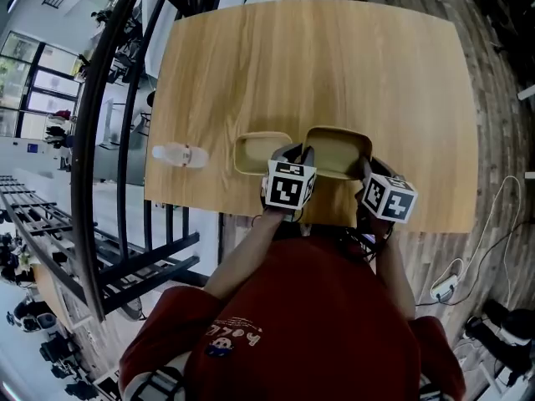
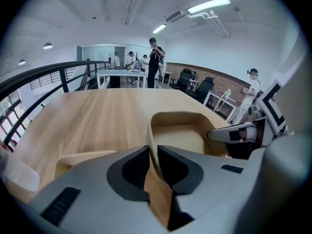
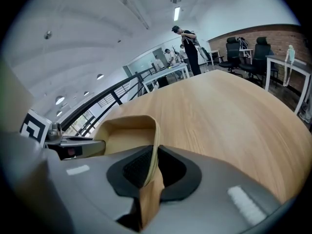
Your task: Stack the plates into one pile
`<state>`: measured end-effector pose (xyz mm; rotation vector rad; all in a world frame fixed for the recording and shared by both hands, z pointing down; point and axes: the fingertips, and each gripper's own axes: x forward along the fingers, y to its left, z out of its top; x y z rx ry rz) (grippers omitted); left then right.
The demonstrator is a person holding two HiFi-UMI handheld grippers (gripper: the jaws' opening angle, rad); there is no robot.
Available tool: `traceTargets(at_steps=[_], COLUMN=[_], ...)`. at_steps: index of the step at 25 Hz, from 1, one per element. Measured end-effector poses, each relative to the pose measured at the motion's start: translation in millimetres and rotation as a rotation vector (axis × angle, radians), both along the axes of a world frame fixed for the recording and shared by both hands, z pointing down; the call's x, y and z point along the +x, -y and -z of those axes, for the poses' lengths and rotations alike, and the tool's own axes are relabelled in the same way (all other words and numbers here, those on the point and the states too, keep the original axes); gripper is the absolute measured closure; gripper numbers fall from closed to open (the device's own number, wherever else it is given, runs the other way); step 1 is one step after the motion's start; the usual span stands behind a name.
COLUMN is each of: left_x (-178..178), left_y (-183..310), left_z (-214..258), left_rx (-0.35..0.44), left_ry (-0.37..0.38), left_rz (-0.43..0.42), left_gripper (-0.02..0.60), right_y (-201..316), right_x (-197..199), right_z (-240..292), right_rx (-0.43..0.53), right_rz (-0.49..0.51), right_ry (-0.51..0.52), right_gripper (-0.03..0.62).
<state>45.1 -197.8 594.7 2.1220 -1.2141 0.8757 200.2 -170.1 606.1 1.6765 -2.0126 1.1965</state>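
Head view: left gripper [image 1: 298, 154] and right gripper [image 1: 368, 168] both clamp opposite rims of held plate [image 1: 338, 151]; resting plate [image 1: 256, 152] lies just left, nearer left gripper.

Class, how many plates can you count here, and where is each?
2. One, the held plate, is gripped by the left gripper and right gripper; the other plate lies on the table beside it. None seems hidden.
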Motion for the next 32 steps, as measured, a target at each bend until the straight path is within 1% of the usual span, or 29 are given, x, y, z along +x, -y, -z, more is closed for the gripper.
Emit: traceTargets(at_steps=[3, 9, 20, 25, 32], left_x=[-25.6, -81.5, -176.1, -195.4, -201.8], left_y=[-0.6, 4.2, -1.8, -3.7, -4.7], left_z=[5.3, 15.2, 12.0, 3.3, -12.7], left_rx=[0.012, 0.033, 0.027, 0.013, -0.004], left_ry=[-0.012, -0.017, -0.023, -0.015, 0.005], left_rz=[0.046, 0.117, 0.226, 0.232, 0.197], left_gripper=[0.525, 0.529, 0.531, 0.532, 0.531], right_y=[6.6, 16.4, 24.9, 23.1, 16.7], right_x=[-24.7, -79.9, -173.2, -192.1, -200.0], right_z=[4.2, 17.0, 20.3, 13.0, -2.6], right_rx=[0.010, 0.027, 0.021, 0.007, -0.038], right_rz=[0.038, 0.100, 0.223, 0.238, 0.237], right_ry=[0.007, -0.012, -0.039, -0.054, -0.071], right_gripper=[0.553, 0.553, 0.548, 0.546, 0.545])
